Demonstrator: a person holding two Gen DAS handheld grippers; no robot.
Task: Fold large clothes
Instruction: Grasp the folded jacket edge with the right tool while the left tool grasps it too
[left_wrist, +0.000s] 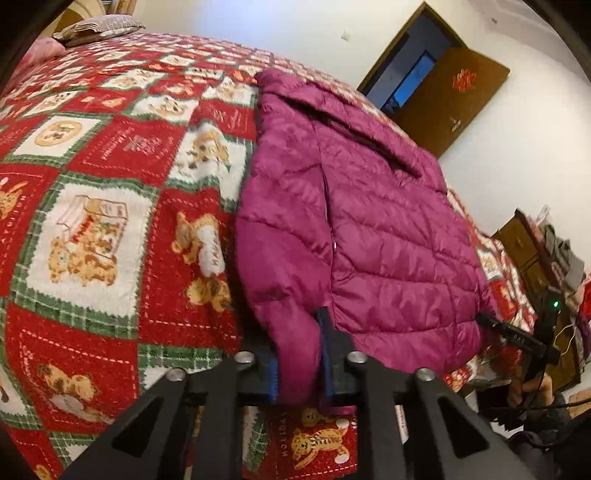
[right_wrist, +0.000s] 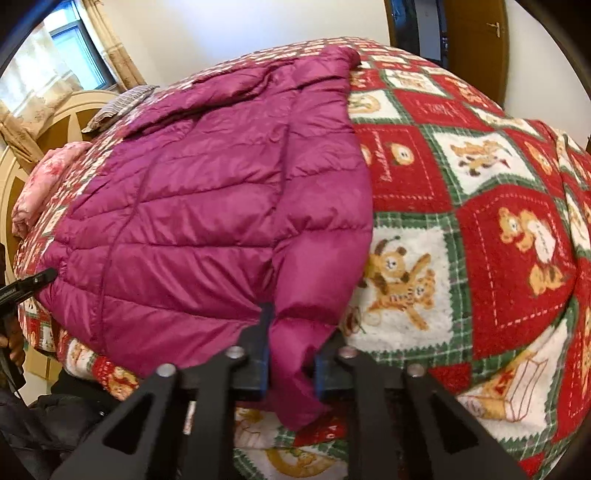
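Note:
A magenta quilted puffer jacket (left_wrist: 369, 221) lies spread on a bed; it also shows in the right wrist view (right_wrist: 207, 206). My left gripper (left_wrist: 299, 354) is shut on the jacket's hem corner at the near left side, fabric bunched between the blue pads (left_wrist: 327, 343). My right gripper (right_wrist: 290, 350) is shut on the jacket's other near hem corner, fabric hanging between its blue pads (right_wrist: 264, 343). The right gripper's tip shows at the jacket's right edge in the left wrist view (left_wrist: 509, 332); the left gripper's tip shows at the left edge in the right wrist view (right_wrist: 29, 284).
The bed is covered by a red, green and white teddy-bear blanket (left_wrist: 110, 206). A striped pillow (left_wrist: 99, 27) and a pink bundle (right_wrist: 40, 184) lie at the headboard end. A brown door (left_wrist: 450, 99) and a cluttered wooden dresser (left_wrist: 543, 258) stand beyond the bed.

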